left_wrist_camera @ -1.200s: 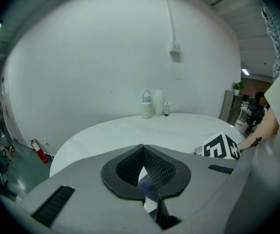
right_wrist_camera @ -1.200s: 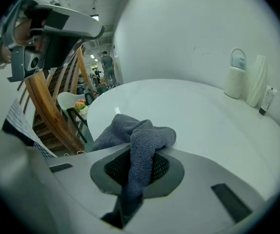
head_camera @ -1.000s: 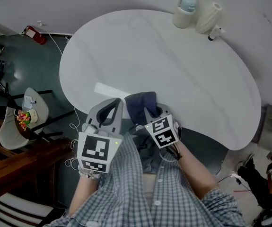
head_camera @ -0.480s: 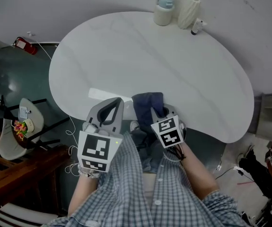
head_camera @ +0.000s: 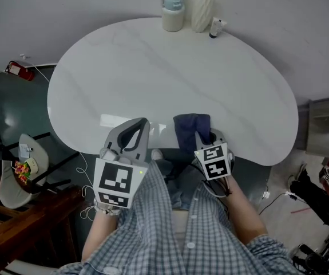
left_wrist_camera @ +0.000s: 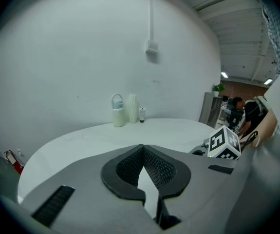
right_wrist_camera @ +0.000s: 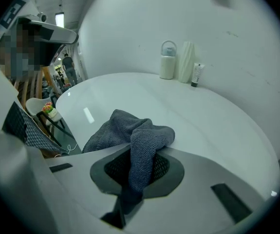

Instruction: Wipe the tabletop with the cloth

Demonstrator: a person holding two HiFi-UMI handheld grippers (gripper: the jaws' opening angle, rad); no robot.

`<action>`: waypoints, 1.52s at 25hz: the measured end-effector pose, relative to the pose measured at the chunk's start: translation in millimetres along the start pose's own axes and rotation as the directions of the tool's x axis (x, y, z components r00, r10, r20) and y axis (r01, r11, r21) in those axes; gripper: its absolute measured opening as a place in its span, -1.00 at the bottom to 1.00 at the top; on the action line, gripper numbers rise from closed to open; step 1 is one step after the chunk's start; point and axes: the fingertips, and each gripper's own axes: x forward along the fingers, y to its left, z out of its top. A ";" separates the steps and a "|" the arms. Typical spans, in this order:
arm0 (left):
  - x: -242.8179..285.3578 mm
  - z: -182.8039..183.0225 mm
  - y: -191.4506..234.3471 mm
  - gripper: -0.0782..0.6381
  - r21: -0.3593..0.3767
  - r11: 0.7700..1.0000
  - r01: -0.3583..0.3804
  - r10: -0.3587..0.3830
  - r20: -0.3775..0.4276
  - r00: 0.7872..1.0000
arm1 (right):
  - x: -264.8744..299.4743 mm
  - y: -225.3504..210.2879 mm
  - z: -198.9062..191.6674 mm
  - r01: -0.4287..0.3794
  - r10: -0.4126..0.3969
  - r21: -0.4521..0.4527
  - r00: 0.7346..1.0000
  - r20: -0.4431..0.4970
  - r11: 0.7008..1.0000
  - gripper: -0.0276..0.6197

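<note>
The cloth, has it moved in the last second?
Yes. The cloth, clamped in the right gripper, slid rightward along the near edge of the table, now in line with the jug at the back.

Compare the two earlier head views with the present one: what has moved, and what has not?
The right gripper, shut on the cloth, has slid rightward along the tabletop's near edge, dragging the cloth away from the left gripper. Nothing was taken up or released. The left gripper stays shut, empty and in place.
</note>
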 end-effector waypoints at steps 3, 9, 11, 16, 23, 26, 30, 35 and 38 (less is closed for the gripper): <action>4.8 3.4 -5.4 -0.77 0.005 1.000 0.012 -0.012 0.002 1.000 | -8.9 -22.3 -11.3 0.053 -0.053 0.031 0.999 -0.012 0.998 -0.81; 11.8 7.9 -11.4 -0.77 0.017 0.999 0.028 -0.028 0.001 1.000 | -25.1 -66.7 -34.9 0.166 -0.163 0.089 0.986 -0.038 0.982 -0.81; 12.8 8.8 -13.7 -0.77 0.021 0.999 0.033 -0.033 0.000 0.999 | -31.4 -78.4 -42.0 0.195 -0.190 0.115 0.980 -0.050 0.974 -0.81; 14.0 10.2 -17.4 -0.77 0.030 0.999 0.042 -0.042 -0.001 0.999 | -46.0 -108.9 -60.3 0.280 -0.270 0.170 0.959 -0.079 0.945 -0.81; 14.8 9.4 -17.3 -0.77 0.034 0.998 0.045 -0.044 -0.003 0.999 | -58.0 -139.4 -77.4 0.366 -0.345 0.243 0.930 -0.123 0.898 -0.81; 13.6 8.7 -14.8 -0.77 0.032 0.999 0.040 -0.040 -0.003 0.999 | -58.8 -143.1 -77.9 0.391 -0.362 0.294 0.920 -0.150 0.872 -0.81; 9.5 6.3 -7.9 -0.77 0.026 0.999 0.027 -0.026 -0.003 1.000 | -56.0 -146.1 -73.3 0.394 -0.361 0.340 0.919 -0.159 0.854 -0.81; 3.7 2.3 3.7 -0.77 0.010 1.000 -0.001 0.001 -0.004 1.000 | -45.0 -149.0 -60.3 0.392 -0.363 0.362 0.920 -0.149 0.846 -0.81; 0.1 -0.9 10.8 -0.77 0.000 1.000 -0.014 0.014 -0.005 1.000 | -35.3 -145.6 -47.7 0.388 -0.361 0.350 0.922 -0.141 0.853 -0.81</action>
